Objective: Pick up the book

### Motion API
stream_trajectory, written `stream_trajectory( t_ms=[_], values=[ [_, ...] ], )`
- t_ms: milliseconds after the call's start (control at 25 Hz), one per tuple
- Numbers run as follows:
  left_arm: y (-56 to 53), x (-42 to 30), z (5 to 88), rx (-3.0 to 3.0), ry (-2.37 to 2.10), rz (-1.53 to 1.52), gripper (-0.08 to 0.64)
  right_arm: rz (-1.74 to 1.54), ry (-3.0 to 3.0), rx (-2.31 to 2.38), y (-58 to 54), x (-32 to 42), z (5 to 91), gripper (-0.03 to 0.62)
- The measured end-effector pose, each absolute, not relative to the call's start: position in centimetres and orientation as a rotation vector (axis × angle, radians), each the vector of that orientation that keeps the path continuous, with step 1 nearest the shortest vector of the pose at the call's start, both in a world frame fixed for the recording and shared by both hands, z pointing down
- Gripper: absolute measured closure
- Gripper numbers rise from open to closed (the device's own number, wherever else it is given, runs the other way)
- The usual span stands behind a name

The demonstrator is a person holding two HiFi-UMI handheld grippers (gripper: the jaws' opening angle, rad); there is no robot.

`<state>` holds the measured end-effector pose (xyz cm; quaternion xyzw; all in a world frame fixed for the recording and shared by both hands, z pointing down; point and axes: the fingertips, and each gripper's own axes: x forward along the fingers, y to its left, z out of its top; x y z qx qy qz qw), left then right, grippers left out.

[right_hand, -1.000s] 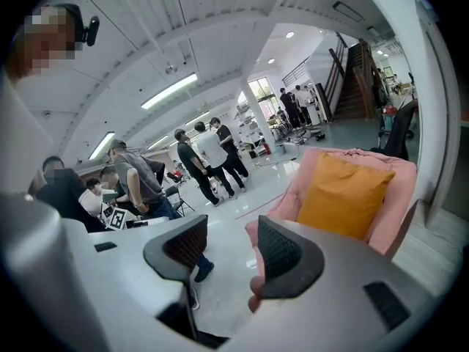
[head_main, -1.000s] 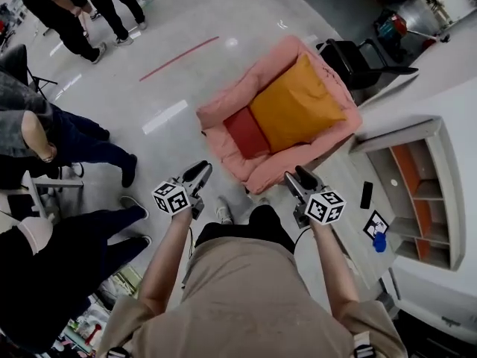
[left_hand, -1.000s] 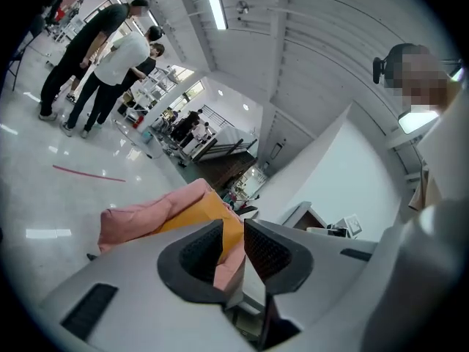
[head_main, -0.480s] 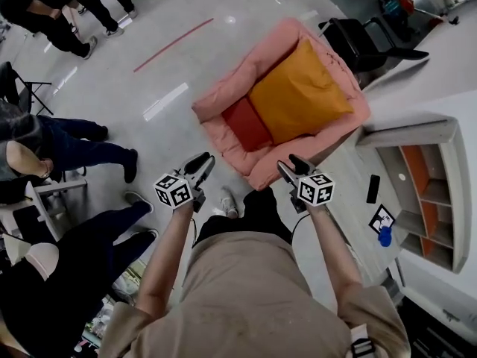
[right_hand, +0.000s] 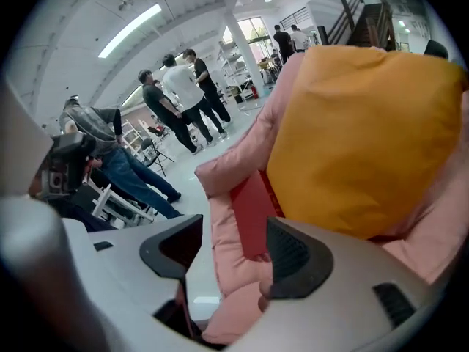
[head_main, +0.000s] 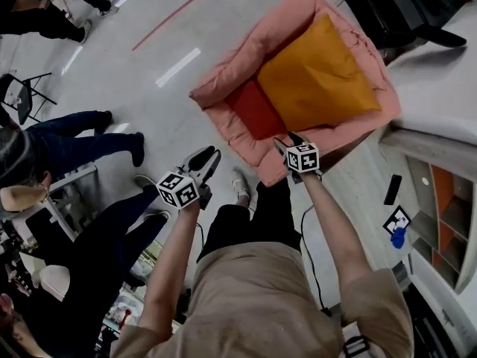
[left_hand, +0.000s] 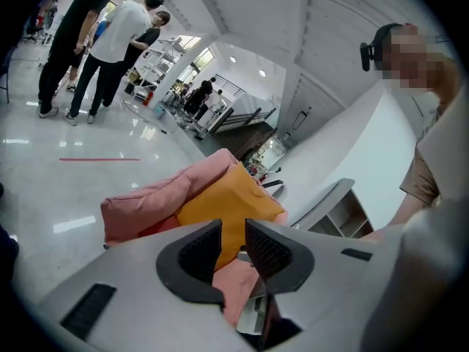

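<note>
Your right gripper (head_main: 287, 142) hangs at the chair's (head_main: 231, 74) front edge, jaws just opening wider, nothing between them. The red book (head_main: 256, 109) lies on the seat at its 11 o'clock, touching the cushion (head_main: 317, 77). Your left gripper (head_main: 209, 156) is narrowly open and empty.

text: none readable | labels: none | numbers: none

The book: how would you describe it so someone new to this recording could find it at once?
Find the pink armchair on the grey floor. A big orange cushion fills most of its seat, and the book lies beside it, on the cushion's left in the head view. It is the only thin, dark red, sharp-cornered thing among soft padding.
</note>
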<state>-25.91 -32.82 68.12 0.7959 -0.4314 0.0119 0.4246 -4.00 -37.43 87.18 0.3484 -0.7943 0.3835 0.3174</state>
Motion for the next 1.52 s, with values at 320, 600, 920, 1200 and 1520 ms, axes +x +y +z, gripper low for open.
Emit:
stream_trajectory(
  t_ms=[320, 600, 920, 1200, 1520],
  values=[
    [-38.3, -23.2, 77.7, 1.958, -1.036, 0.172, 0.460, 0.955, -1.970, 0.792, -41.0, -5.7, 101.9, 0.298],
    [-40.4, -22.2, 85.0, 1.941, -1.010, 0.259, 0.460, 0.848, -1.853, 0.763, -42.4, -5.5, 110.9, 0.268],
    [-37.9, -21.9, 88.7, 1.891, -0.982, 0.272, 0.460, 0.943, -1.881, 0.928, -45.1, -5.5, 114.3, 0.202],
    [-36.6, -22.7, 90.1, 1.872, -0.996, 0.288, 0.460, 0.938, -2.031, 0.896, -44.8, -6.7, 114.1, 0.202],
    [-36.2, -21.8, 90.4, 1.871, -0.987, 0.285, 0.460, 0.962, -2.016, 0.721, -41.8, -10.0, 112.4, 0.202]
  ],
)
